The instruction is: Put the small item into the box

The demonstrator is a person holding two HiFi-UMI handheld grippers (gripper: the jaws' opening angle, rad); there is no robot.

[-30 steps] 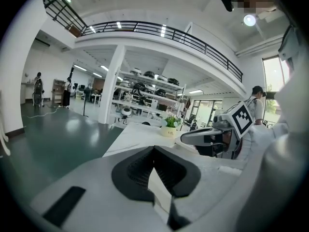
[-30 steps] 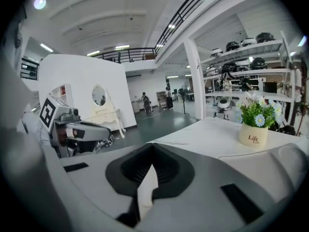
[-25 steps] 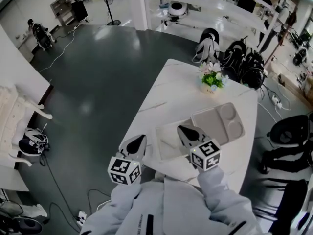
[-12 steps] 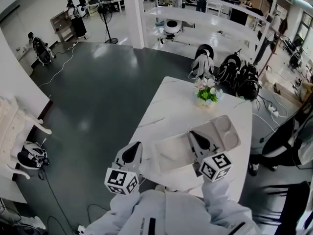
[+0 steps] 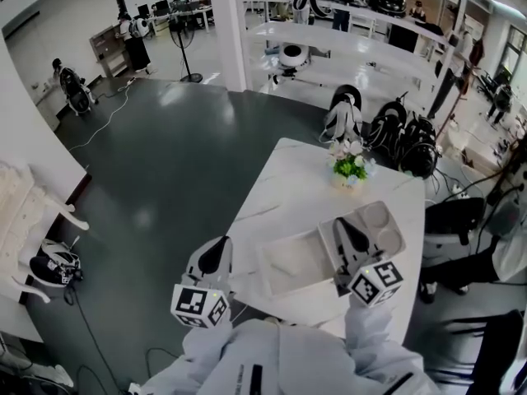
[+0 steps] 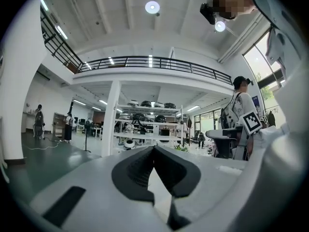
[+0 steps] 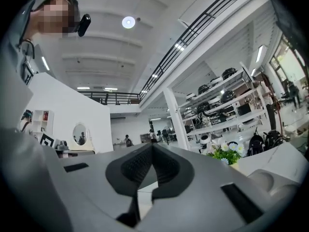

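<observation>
A shallow pale box [image 5: 284,263] lies on the white marble table [image 5: 288,179], with a grey compartment tray [image 5: 385,220] to its right. No small item shows in any view. My left gripper [image 5: 220,246] is held over the table's left edge, left of the box, its jaws shut with nothing in them [image 6: 154,148]. Over the seam between box and tray hangs my right gripper [image 5: 341,224], also shut and empty [image 7: 152,145]. Both gripper views look level across the room, not at the table.
A small pot of flowers [image 5: 349,169] stands at the table's far end. Black backpacks [image 5: 403,134] and office chairs [image 5: 461,220] crowd the far and right sides. Dark floor lies to the left, with cables and a white bench [image 5: 33,220].
The head view has tipped up, so the table sits lower in the picture. Both grippers have drifted slightly outward and toward me. Their jaws stay shut.
</observation>
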